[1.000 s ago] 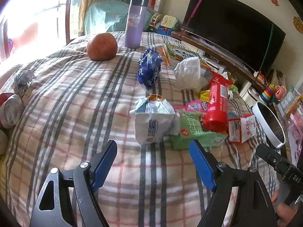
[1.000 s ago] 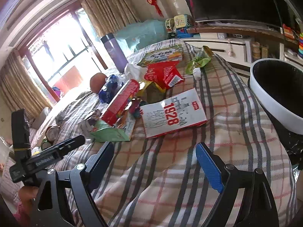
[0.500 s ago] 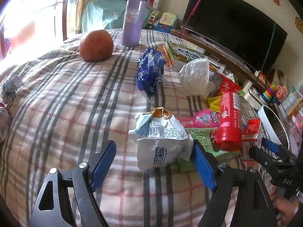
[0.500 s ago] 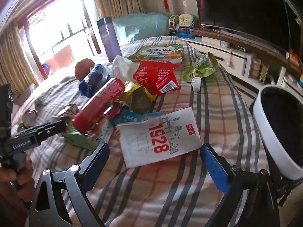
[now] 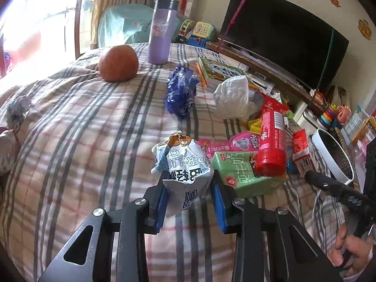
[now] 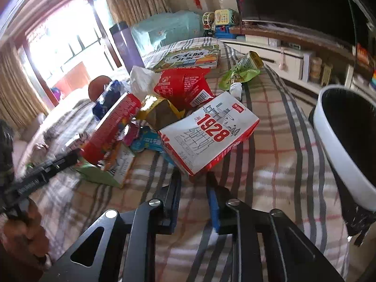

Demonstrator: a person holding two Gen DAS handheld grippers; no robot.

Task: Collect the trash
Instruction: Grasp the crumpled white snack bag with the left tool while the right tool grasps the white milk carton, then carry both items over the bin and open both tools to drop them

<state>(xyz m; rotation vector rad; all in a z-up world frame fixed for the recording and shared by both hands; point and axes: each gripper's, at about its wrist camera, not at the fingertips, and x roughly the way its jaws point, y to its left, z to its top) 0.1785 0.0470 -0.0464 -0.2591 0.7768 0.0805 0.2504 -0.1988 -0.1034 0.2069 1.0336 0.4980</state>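
Left wrist view: left gripper [image 5: 189,197] has just closed, clamped on crumpled white paper wrapper [image 5: 184,171]. Right gripper [image 6: 193,183], just closing, nips near corner of white-and-red "1928" carton [image 6: 209,132] on plaid blanket [image 6: 265,164].

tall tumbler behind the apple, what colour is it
Pale purple body with a dark lid; the tumbler shows best in the left wrist view.

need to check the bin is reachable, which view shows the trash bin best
The right wrist view: the white-rimmed trash bin fills its right edge, with its dark liner and open mouth plain, beside the plaid-covered table. The left wrist view shows only a small, distorted slice of it at far right.
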